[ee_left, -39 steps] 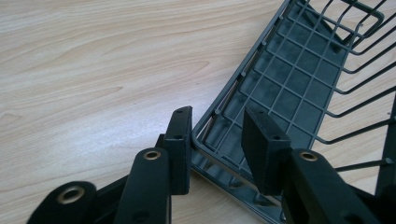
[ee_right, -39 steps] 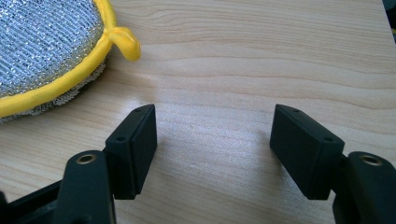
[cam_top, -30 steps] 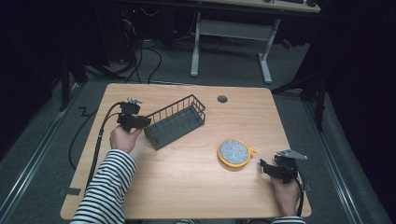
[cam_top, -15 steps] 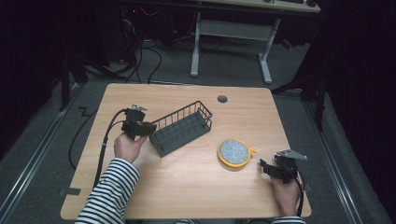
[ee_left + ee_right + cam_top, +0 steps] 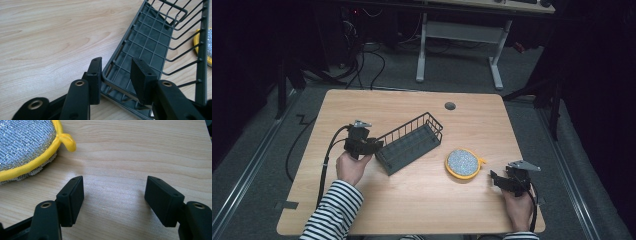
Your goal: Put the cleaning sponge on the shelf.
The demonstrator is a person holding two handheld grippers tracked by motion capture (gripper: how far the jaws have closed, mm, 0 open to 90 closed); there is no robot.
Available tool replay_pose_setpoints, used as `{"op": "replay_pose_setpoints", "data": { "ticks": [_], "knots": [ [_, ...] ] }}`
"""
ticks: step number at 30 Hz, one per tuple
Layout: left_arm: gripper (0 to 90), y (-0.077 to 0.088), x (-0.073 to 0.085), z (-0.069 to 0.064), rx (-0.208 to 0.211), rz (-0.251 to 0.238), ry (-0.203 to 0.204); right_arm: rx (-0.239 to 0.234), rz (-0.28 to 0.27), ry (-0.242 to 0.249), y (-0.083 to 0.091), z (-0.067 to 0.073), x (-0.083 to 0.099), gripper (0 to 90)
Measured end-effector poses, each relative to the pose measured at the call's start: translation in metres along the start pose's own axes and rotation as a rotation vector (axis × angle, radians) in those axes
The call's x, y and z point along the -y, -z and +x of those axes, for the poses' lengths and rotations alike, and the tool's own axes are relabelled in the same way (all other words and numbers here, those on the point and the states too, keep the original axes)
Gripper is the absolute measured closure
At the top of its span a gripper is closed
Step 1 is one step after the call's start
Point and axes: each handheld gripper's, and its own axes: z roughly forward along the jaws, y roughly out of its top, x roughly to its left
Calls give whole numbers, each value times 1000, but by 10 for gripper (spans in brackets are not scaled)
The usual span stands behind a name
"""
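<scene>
On the wooden table (image 5: 412, 200), the basket (image 5: 409, 145) is straddled at its 9 o'clock end wall by the spread left tongs (image 5: 117, 75). The right tongs (image 5: 115, 200) are spread, empty, the scrubber (image 5: 464, 162) at their 10 o'clock. The thin wire could slip, tipping the basket.

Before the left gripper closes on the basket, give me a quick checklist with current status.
1. Left gripper straddles the basket rim, one jaw outside, one inside: ok.
2. Jaws closed on the rim: not ok, gap visible.
3. Basket flat on the table: cannot tell.
4. Basket empty: ok.
5. Scrubber apart from the basket: ok.
6. Right gripper open, holding nothing, scrubber outside its jaws: ok.
</scene>
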Motion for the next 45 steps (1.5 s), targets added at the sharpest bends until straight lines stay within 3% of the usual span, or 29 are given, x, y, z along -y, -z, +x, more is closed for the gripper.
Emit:
{"op": "replay_pose_setpoints", "data": {
  "ticks": [22, 27, 31, 37, 42, 45],
  "knots": [
    [606, 3, 7, -21, 32, 11, -52, 1, 1, 3, 0, 1, 0, 320],
    [466, 3, 6, -21, 32, 3, -48, 1, 1, 3, 0, 1, 0, 320],
    [381, 11, 4, -14, 62, -33, -24, 1, 1, 2, 0, 1, 0, 320],
    [344, 24, 5, -4, 62, -79, -15, 2, 1, 3, 0, 1, 0, 321],
    [338, 38, 10, 0, -8, -96, -57, 4, 1, 5, 0, 1, 0, 321],
    [338, 41, 13, 4, -8, -103, -48, 4, 1, 5, 0, 1, 0, 321]
  ]
}}
